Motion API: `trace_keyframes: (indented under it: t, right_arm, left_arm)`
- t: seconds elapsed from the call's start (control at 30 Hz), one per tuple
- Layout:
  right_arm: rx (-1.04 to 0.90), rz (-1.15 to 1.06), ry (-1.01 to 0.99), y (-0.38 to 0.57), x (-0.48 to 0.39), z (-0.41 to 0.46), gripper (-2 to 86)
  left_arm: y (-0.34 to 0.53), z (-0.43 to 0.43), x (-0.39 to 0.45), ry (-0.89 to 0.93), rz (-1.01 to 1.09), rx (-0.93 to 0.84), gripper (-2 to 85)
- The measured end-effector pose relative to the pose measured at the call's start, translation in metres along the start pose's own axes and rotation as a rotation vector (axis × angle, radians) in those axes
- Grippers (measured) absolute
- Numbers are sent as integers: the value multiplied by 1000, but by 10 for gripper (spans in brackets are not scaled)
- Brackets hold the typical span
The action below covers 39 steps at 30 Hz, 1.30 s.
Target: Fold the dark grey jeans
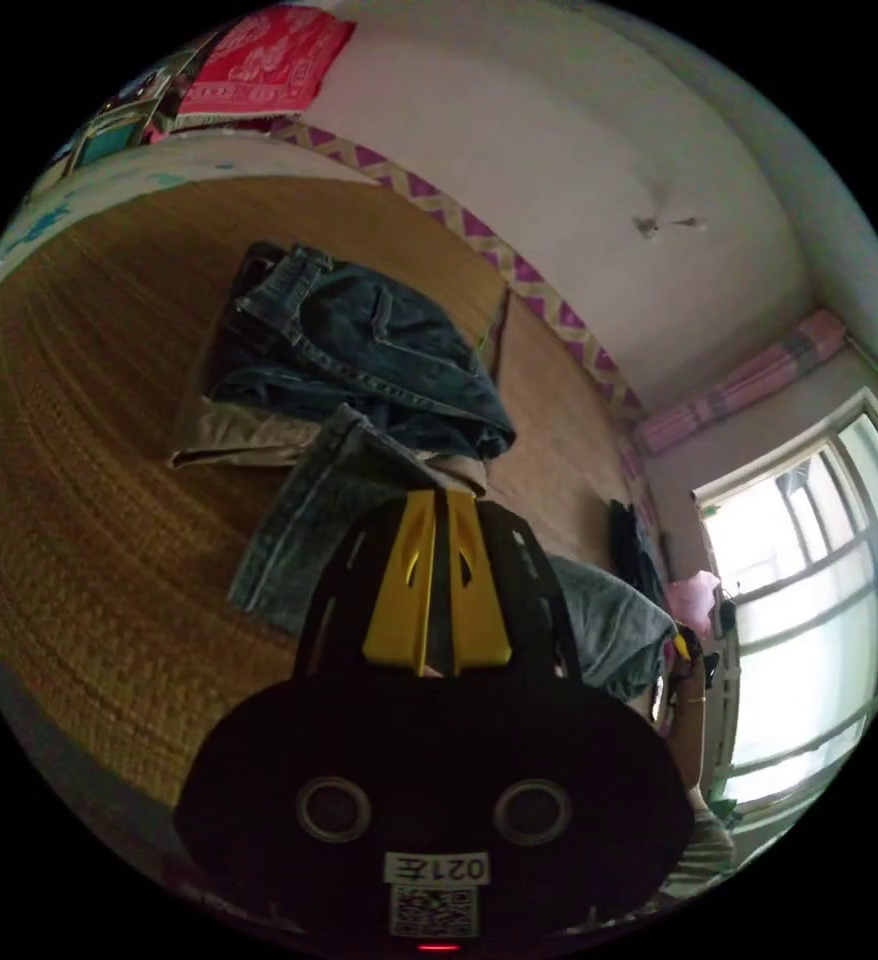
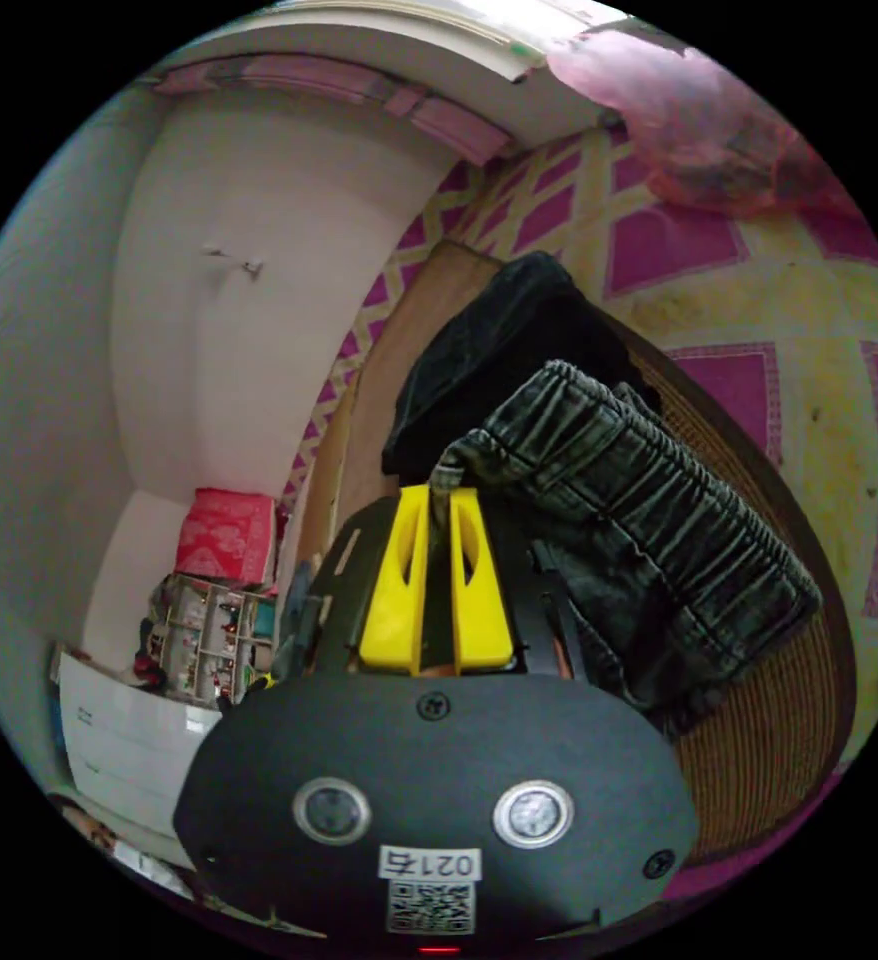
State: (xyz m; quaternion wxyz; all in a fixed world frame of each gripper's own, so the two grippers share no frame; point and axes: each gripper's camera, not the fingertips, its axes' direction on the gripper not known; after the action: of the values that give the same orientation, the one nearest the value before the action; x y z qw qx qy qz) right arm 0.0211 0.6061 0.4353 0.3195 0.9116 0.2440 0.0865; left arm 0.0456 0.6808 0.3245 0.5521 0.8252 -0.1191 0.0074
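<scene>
Blue jeans [image 1: 359, 350] heaped beside grey jeans [image 1: 304, 530]

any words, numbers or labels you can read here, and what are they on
Nothing can be quoted.
Left gripper: white tag above a code square, small and warped, not read.
Right gripper: like tag, not read.
Red cloth: pale pattern, too blurred.
Shelf: items too small.

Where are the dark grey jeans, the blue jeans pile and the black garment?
dark grey jeans [image 2: 639, 520]: right gripper view, on the ribbed elastic waistband.
blue jeans pile [image 1: 359, 350]: left gripper view, on the top denim fold, over the woven mat.
black garment [image 2: 489, 350]: right gripper view, on its upper fold behind the grey jeans.
</scene>
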Motion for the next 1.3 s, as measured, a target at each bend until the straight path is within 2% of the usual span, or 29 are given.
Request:
trace_keyframes:
  t: [0.1, 0.2, 0.33, 0.5, 0.57, 0.63, 0.67, 0.73, 0.83, 0.97, 1.1, 1.2, 1.27, 1.3]
  right_arm:
    - [-44, 35, 51, -12, 8, 56, 53]
    - [-20, -34, 37, -1, -7, 69, 64]
    - [-49, -308, 23, 45, -62, 68, 58]
    - [-286, -697, -14, 146, -145, 124, 9]
    - [-363, -934, 185, 211, -181, 166, -3]
    - [-387, -1083, 384, 257, -196, 201, -7]
    - [-415, -1135, 516, 280, -198, 225, -8]
    - [-362, -1208, 626, 305, -208, 240, -8]
    - [-351, -1176, 667, 319, -221, 256, -8]
    - [-419, -1028, 548, 305, -227, 267, -6]
    - [-468, -1009, 476, 300, -231, 276, -6]
    - [-521, -1006, 466, 303, -246, 282, -7]
    - [-443, -1043, 344, 317, -266, 271, -7]
    - [-449, -1050, 349, 322, -268, 273, -7]
  left_arm:
    - [-20, 55, -9, -39, -25, -58, 10]
    - [-19, 63, -20, -46, -4, 8, 15]
    - [-4, 52, -33, -13, 50, 64, 16]
    - [16, 76, -20, -81, 178, 17, 19]
    - [27, 93, -10, -193, 220, -4, 13]
    - [32, 103, -10, -255, 187, -5, 0]
    - [35, 107, -11, -260, 164, 0, -4]
    - [40, 112, -14, -224, 152, 27, -8]
    - [51, 119, -10, -122, 193, 126, -9]
    - [55, 154, 10, -6, 279, 130, -10]
    - [56, 204, 42, -69, 444, 65, -10]
    - [57, 249, 53, -148, 524, -53, -10]
    - [60, 283, 51, -177, 591, -160, -9]
    - [62, 290, 49, -190, 608, -175, -9]
